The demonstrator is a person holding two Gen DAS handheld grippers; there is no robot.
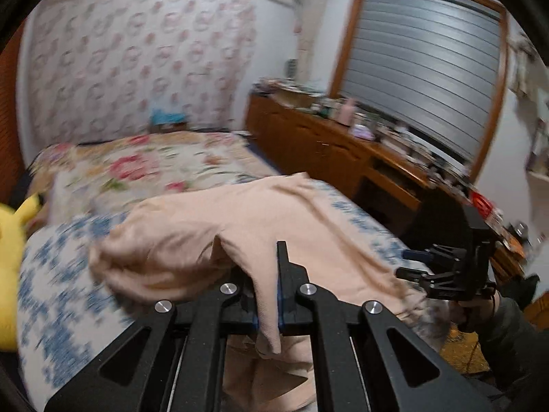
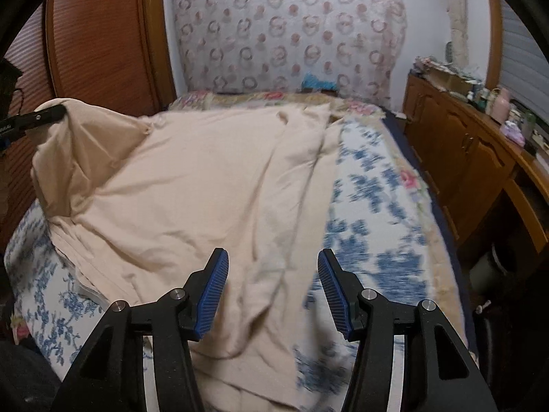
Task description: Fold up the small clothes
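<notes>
A pale peach garment (image 2: 192,185) lies spread on the bed with the blue floral cover (image 2: 377,226). My left gripper (image 1: 267,295) is shut on a fold of the garment (image 1: 240,226) and holds that corner lifted above the bed; it shows in the right wrist view (image 2: 41,116) at the far left with the cloth hanging from it. My right gripper (image 2: 272,288) is open and empty, just above the garment's near edge. It also shows in the left wrist view (image 1: 442,274) at the right, beside the cloth.
A wooden sideboard (image 2: 473,158) with clutter on top runs along the bed's right side. A yellow plush toy (image 1: 13,226) lies at the bed's left. A wooden wardrobe (image 2: 96,44) stands at the left. Floral bedding (image 1: 144,168) lies further back.
</notes>
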